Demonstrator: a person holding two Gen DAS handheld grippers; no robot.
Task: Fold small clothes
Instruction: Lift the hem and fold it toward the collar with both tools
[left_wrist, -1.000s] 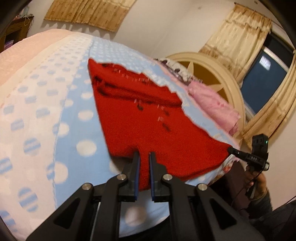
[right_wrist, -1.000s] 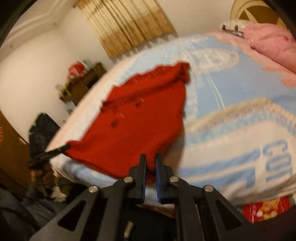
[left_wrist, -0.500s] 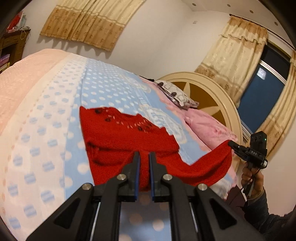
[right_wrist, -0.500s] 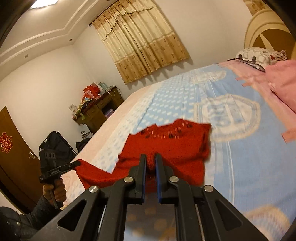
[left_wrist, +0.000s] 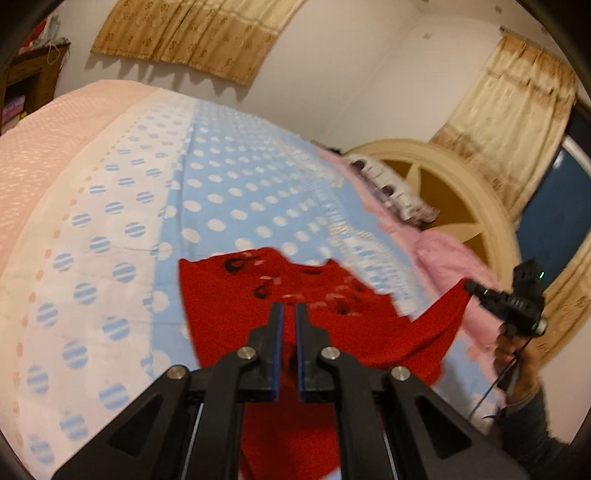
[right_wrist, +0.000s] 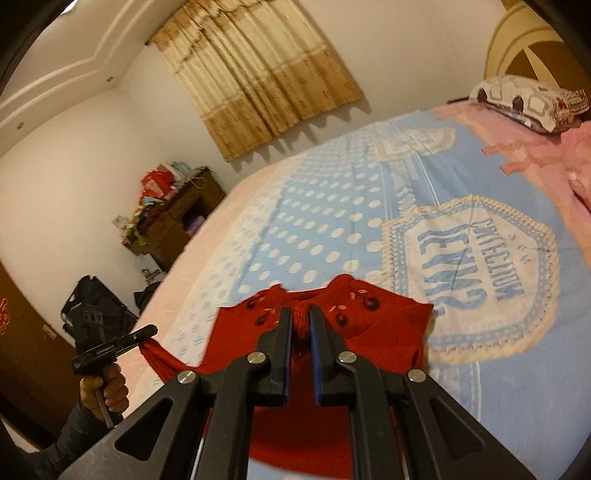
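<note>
Both my grippers are clamped on the red knit sweater (left_wrist: 229, 317). The left gripper (left_wrist: 290, 321) pinches one lower corner, and the right gripper (right_wrist: 300, 325) has a bunched roll of knit squeezed between its pads. From the left wrist view I can see the right tool out to the side with a band of red cloth stretched to its tip.

The sweater sits on the blue dotted bedspread (left_wrist: 236, 192). Its near edge is lifted in my two grips and its collar end with the dark buttons lies flat, directly ahead of both tools. The held hem runs crosswise between my hands, so the garment's length points away from me, toward the headboard (left_wrist: 458, 192). Neither hand is clearly nearer the collar.

My judgement is that the next move carries the hem forward over the collar. Nothing stands in that path. The pink blanket (left_wrist: 450, 258) and patterned pillow (right_wrist: 528, 99) lie well off toward the headboard side.
</note>
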